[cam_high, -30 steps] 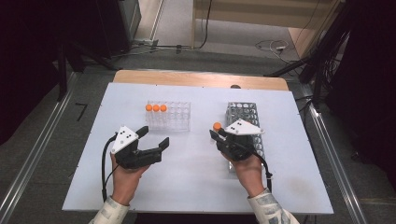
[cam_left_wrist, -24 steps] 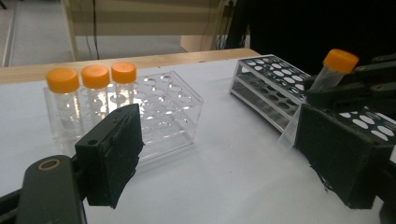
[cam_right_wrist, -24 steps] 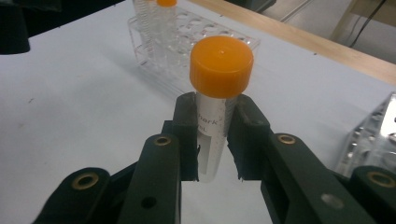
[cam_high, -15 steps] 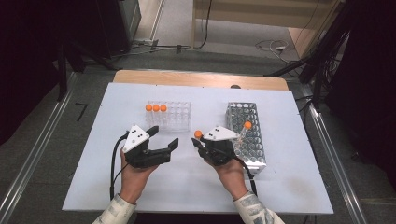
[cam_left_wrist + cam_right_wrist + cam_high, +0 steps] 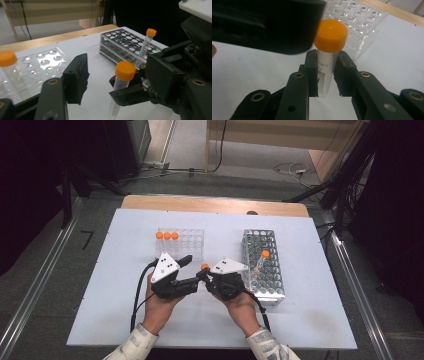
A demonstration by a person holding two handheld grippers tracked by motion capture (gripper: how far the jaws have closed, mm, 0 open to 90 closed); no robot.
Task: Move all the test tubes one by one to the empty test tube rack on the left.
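My right gripper (image 5: pixel 206 274) is shut on a clear tube with an orange cap (image 5: pixel 330 35), held upright just above the white table; its jaws clamp the tube's body (image 5: pixel 325 75). My left gripper (image 5: pixel 191 271) is open, and its fingers (image 5: pixel 76 77) sit close beside the held tube (image 5: pixel 124 71), not touching it. A clear plastic rack (image 5: pixel 187 244) behind the left gripper holds three orange-capped tubes (image 5: pixel 167 235). To the right, a metal rack (image 5: pixel 265 277) carries one tilted tube (image 5: pixel 263 257).
Both grippers meet near the middle of the white table (image 5: pixel 300 320). The clear rack (image 5: pixel 359 22) lies just behind the held tube. Cables trail from each gripper toward the table's front edge. A wooden strip (image 5: pixel 215 204) borders the far side.
The right gripper carried the tube leftward, away from the metal rack, to the table's middle. The left gripper moved right to meet it. One tube stays in the metal rack.
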